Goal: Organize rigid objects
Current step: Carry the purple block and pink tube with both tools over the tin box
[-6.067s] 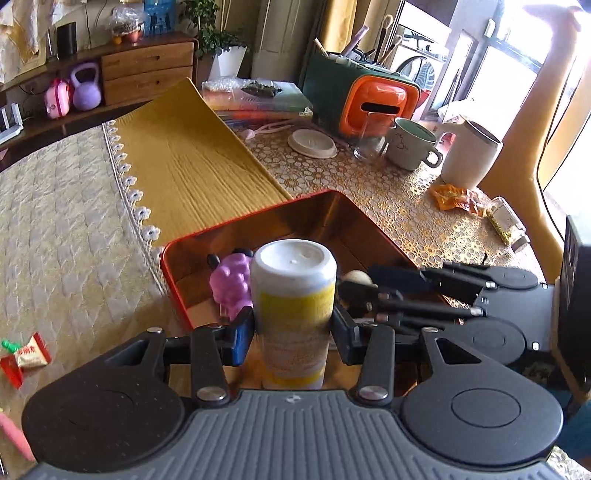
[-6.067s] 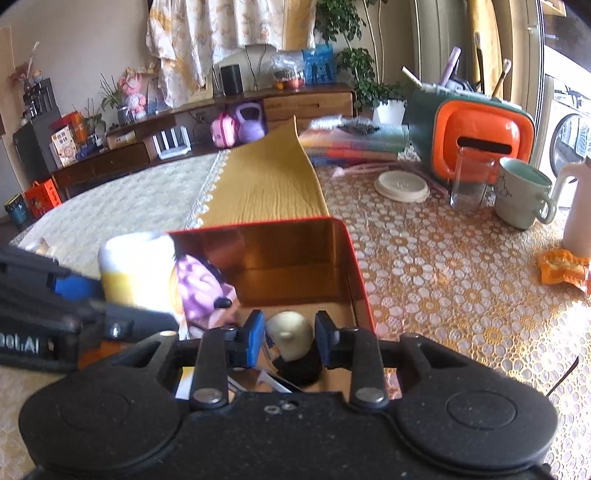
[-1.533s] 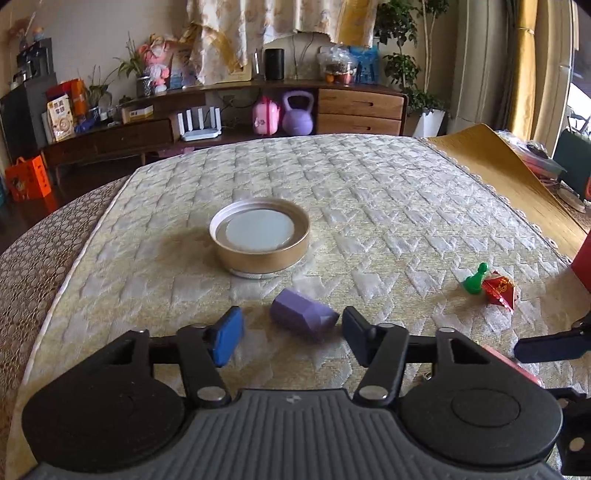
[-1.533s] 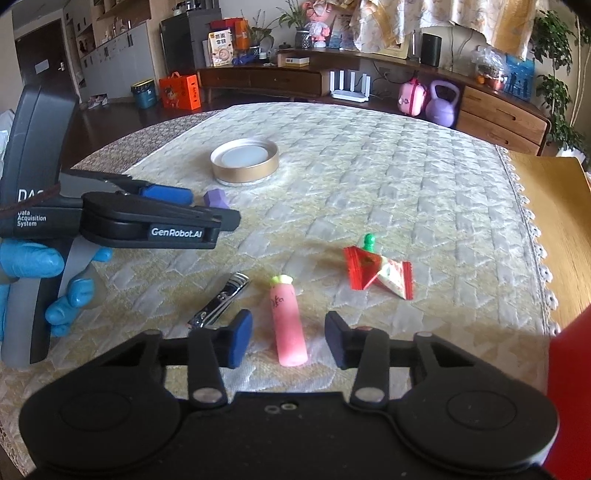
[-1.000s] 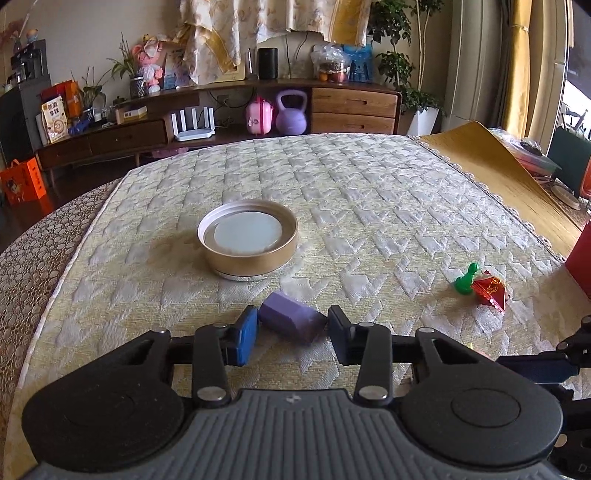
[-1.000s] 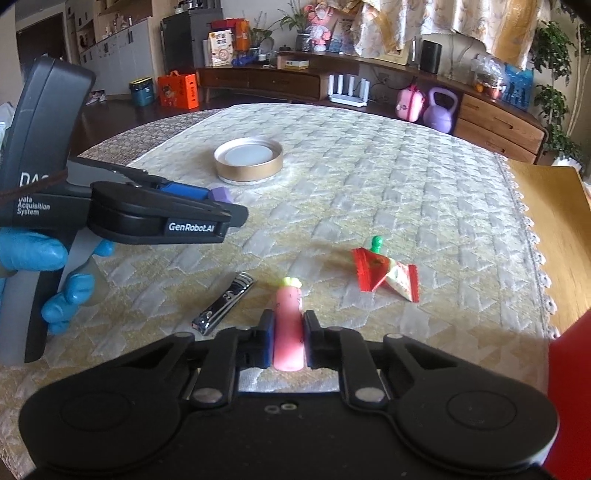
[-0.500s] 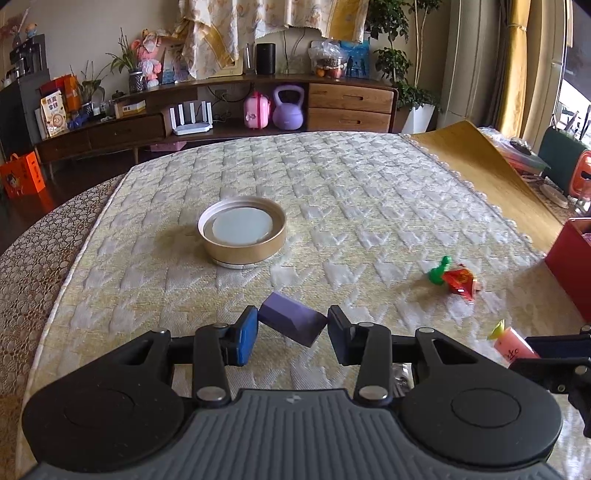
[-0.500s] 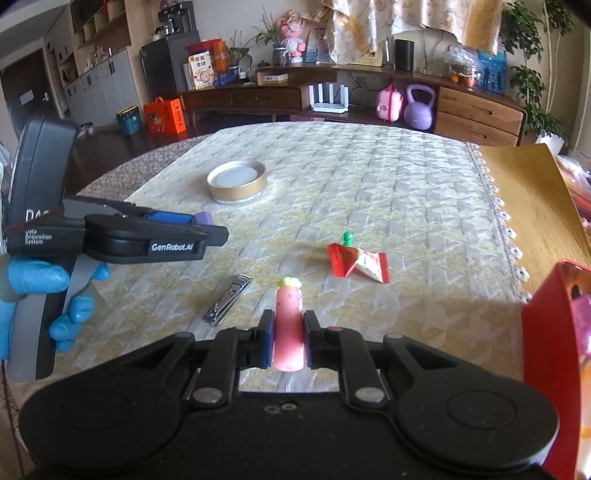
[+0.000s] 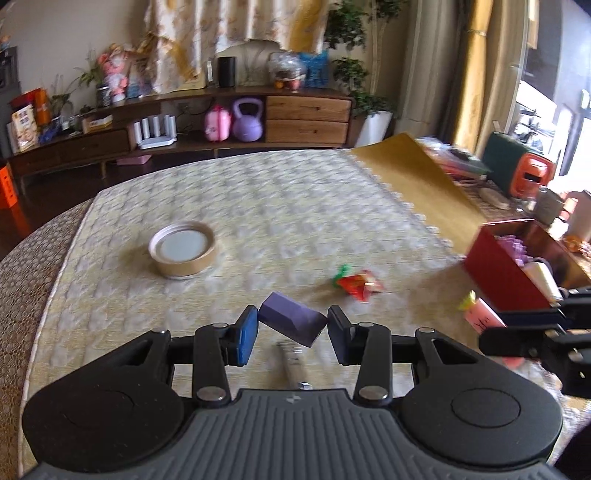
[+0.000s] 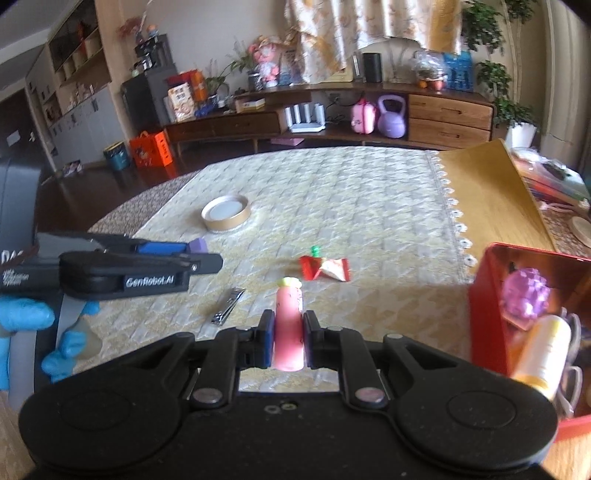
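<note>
Purple block (image 9: pixel 291 324) tilted, held aloft; pink tube (image 10: pixel 289 325) gripped; red box (image 10: pixel 487 306) right

We note a long low dark-wood sideboard (image 10: pixel 332 122) along the pale far wall, with two lighter oak drawers (image 9: pixel 307 118) at its right end. A floral patterned curtain (image 9: pixel 236 33) hangs above it. Potted green plants (image 10: pixel 517 107) stand beside it. Dark wooden floor (image 10: pixel 122 184) shows at left. Bright daylight enters through the window (image 9: pixel 561 122) at right.
</note>
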A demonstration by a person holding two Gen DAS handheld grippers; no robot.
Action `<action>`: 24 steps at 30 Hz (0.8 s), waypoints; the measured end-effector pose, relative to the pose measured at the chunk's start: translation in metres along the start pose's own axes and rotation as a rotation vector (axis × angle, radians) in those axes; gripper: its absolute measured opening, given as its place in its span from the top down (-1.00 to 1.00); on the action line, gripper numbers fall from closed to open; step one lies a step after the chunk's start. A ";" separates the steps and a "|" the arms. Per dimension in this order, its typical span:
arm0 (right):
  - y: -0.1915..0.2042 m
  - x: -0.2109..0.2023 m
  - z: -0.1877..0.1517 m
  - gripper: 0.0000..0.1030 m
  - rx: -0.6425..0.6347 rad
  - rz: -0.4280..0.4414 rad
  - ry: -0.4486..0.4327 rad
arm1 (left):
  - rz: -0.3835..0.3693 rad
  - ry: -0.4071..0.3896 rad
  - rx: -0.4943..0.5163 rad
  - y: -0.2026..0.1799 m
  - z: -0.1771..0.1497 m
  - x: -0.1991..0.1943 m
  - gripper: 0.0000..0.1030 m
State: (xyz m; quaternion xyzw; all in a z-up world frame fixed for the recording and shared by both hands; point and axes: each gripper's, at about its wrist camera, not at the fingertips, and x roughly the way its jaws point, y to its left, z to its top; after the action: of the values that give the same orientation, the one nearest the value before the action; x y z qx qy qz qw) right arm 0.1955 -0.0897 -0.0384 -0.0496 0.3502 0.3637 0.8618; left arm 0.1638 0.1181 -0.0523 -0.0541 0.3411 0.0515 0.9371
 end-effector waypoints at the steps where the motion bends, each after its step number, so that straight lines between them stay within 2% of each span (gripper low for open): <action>1: -0.002 -0.004 0.000 0.71 0.005 -0.008 -0.006 | -0.010 -0.003 0.010 -0.006 0.001 -0.003 0.22; 14: -0.048 -0.054 -0.012 0.71 0.086 -0.080 -0.081 | -0.097 -0.016 0.092 -0.075 0.014 -0.021 0.22; 24: -0.084 -0.076 -0.024 0.71 0.143 -0.123 -0.096 | -0.145 -0.018 0.167 -0.130 0.024 -0.018 0.22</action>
State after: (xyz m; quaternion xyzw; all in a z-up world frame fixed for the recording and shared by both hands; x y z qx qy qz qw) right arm 0.2001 -0.2044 -0.0221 0.0080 0.3298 0.2863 0.8996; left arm 0.1823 -0.0079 -0.0143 0.0003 0.3309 -0.0444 0.9426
